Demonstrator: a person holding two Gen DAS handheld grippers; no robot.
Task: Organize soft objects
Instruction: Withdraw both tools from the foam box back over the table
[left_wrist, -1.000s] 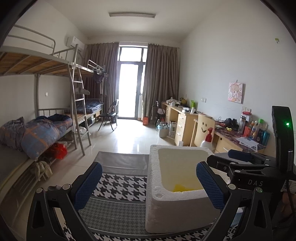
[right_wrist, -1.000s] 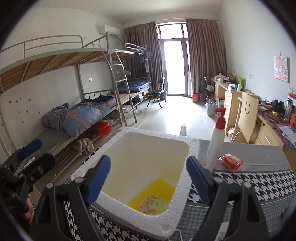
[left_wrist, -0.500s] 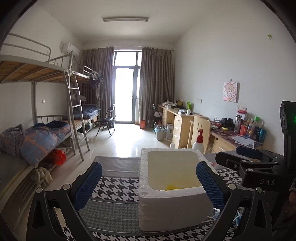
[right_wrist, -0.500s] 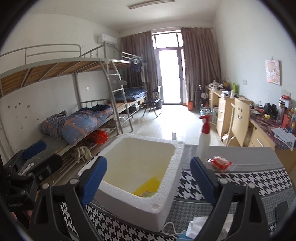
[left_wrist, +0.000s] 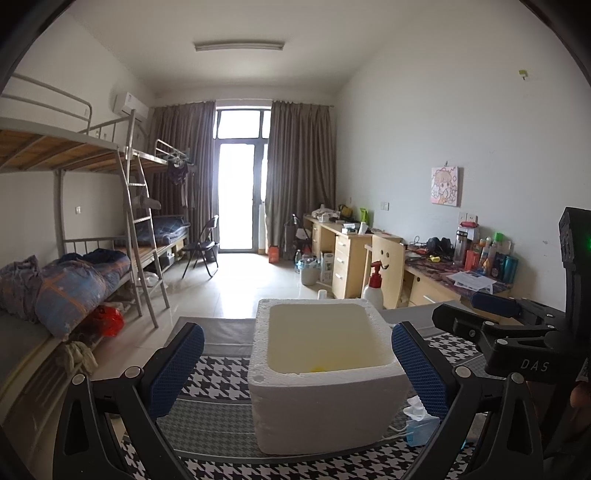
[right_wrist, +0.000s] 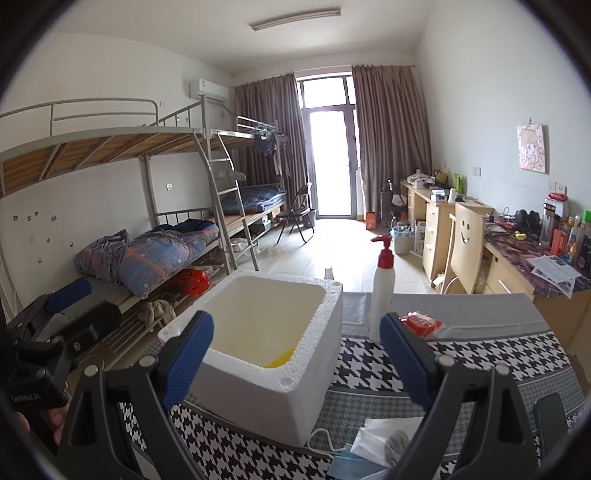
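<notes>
A white foam box (left_wrist: 321, 402) stands on the houndstooth table cloth (left_wrist: 218, 384), open at the top. In the right wrist view a yellow soft item (right_wrist: 280, 360) shows at the bottom of the foam box (right_wrist: 295, 398). My left gripper (left_wrist: 297, 347) is open, empty, held back from the box's near wall. My right gripper (right_wrist: 296, 332) is open and empty too, just to the right of the box's near corner. A white tissue and a blue face mask (right_wrist: 373, 446) lie on the cloth below the right gripper.
A white pump bottle with a red top (right_wrist: 382, 291) and a red packet (right_wrist: 421, 325) sit right of the box. A white cable (right_wrist: 321, 441) runs along the box's base. A dark phone (right_wrist: 550, 417) lies at the right. Bunk beds (right_wrist: 177, 243) stand left, desks (right_wrist: 439, 225) right.
Both grippers have drawn back from the box, which now looks smaller and farther. The tissue and mask have come into view. Both stay open and empty.
</notes>
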